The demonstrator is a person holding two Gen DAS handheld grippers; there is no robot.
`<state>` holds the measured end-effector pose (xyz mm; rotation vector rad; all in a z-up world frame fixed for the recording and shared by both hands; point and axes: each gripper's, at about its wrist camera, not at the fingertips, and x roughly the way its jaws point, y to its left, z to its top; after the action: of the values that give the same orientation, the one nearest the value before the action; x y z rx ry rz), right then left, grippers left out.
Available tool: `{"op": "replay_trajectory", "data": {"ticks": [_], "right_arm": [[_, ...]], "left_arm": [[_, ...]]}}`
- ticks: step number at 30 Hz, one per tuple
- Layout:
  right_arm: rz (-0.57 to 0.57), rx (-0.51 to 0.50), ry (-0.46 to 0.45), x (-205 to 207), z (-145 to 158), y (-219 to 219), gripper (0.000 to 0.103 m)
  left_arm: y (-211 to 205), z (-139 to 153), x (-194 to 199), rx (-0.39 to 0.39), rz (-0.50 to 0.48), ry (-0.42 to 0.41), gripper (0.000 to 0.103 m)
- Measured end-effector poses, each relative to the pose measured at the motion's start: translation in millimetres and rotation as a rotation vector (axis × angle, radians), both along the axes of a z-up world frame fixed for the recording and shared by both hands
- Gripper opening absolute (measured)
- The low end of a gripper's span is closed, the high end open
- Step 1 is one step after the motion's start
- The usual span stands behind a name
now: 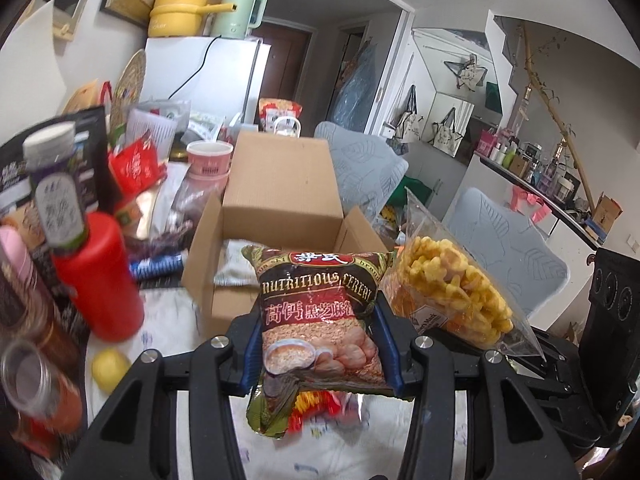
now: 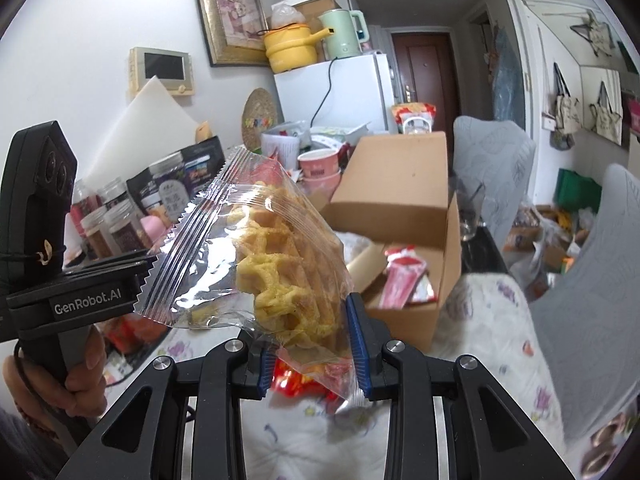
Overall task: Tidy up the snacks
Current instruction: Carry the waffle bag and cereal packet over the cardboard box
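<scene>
Clearly two snack packets are held up above the bench (image 1: 168,312), one in each hand-held gripper. The cereal packet (image 1: 320,320), dark red with a bowl printed on it, stands upright between the blue pads of the left hand-held gripper (image 1: 320,344), which pinch it at both side edges, its lower end hanging below the fingers. The clear bag of yellow waffle snacks (image 2: 276,268) sits in the right hand-held gripper (image 2: 312,344), whose blue pads are pressed onto its lower part while the crimped top leans up and to the left. Just beyond both packets lies one open cardboard box (image 1: 276,208) on the flower-printed cloth of the bench, its flaps raised. The left wrist view shows a silvery packet (image 1: 232,264) inside the box, with the waffle bag close beside the cereal packet on its right; it also takes in one red bottle (image 1: 100,276) and one yellow lemon-like fruit (image 1: 110,368) at the left. The right wrist view instead shows red-and-white sachets (image 2: 404,280) in the box and the person's hand (image 2: 80,376) wrapped round the handle of the left device, but not the cereal packet. Behind stands one white fridge (image 2: 336,92) carrying one yellow pot (image 2: 288,50) and one green kettle (image 2: 344,34).
</scene>
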<state>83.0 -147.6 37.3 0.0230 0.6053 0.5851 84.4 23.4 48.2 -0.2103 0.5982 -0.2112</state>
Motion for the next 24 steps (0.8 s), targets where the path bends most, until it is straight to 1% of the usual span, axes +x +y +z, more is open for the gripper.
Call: {"op": "replay_trajectory", "data": {"ticks": [5, 12, 16, 21, 24], "right_arm": [[-0.012, -0.015, -0.016, 26, 8, 2, 0.031], [-0.016, -0.042, -0.017, 74, 7, 9, 0.031], [-0.027, -0.054, -0.006, 97, 3, 12, 0.031], [-0.06, -0.089, 0.004, 125, -7, 18, 0.031], [-0.083, -0.12, 0.014, 141, -14, 23, 0.031]], "left_arm": [[2, 10, 29, 0.011, 0.007, -0.029, 0.047], [7, 9, 75, 0.024, 0.039, -0.044, 0.047], [10, 3, 101, 0.046, 0.065, -0.048, 0.047], [11, -12, 129, 0.069, 0.079, -0.026, 0.047], [13, -21, 144, 0.074, 0.076, 0.003, 0.047]]}}
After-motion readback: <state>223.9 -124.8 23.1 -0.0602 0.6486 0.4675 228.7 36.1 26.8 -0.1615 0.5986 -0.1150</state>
